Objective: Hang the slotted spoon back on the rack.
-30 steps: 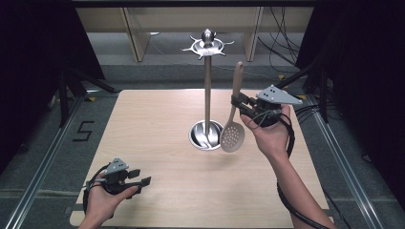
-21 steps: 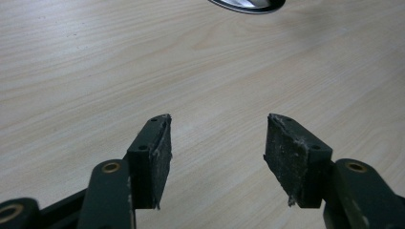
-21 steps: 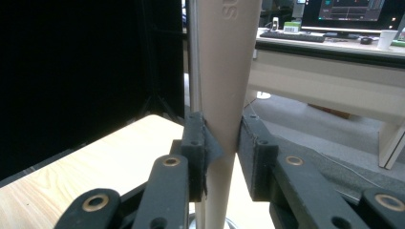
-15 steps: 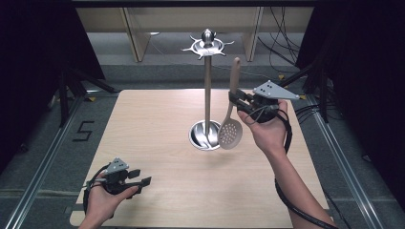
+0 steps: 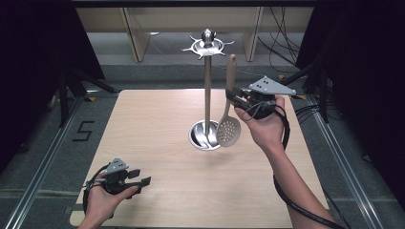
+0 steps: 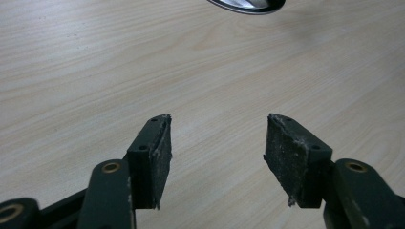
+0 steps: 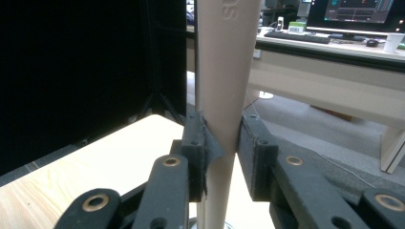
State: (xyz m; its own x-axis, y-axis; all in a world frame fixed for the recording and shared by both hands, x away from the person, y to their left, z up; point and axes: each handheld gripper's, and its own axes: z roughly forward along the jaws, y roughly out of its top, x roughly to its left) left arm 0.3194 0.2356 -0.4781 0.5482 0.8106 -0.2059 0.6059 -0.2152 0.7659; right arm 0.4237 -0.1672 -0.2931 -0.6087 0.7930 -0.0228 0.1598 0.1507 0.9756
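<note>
A beige slotted spoon (image 5: pixel 228 125) hangs upright in the air beside the metal utensil stand (image 5: pixel 206 90), its perforated head low near the stand's round base (image 5: pixel 200 138). My right gripper (image 5: pixel 235 98) is shut on the spoon's handle (image 7: pixel 224 76), with both pads pressing it from the sides. The stand's hook crown (image 5: pixel 207 46) rises above and left of the handle's tip. My left gripper (image 5: pixel 142 177) rests low at the table's near left corner, open, with bare wood between its pads (image 6: pixel 157 152). The base's rim (image 6: pixel 246 5) shows far ahead of the left jaws.
The wooden table (image 5: pixel 157 143) has open surface left and in front of the stand. Dark frames and cables surround it, and a black cable (image 5: pixel 296 210) trails from the right gripper along the forearm. A desk with monitors (image 7: pixel 353 14) stands beyond.
The right gripper has carried the spoon slightly up and toward the stand's pole. The left gripper has stayed where it was.
</note>
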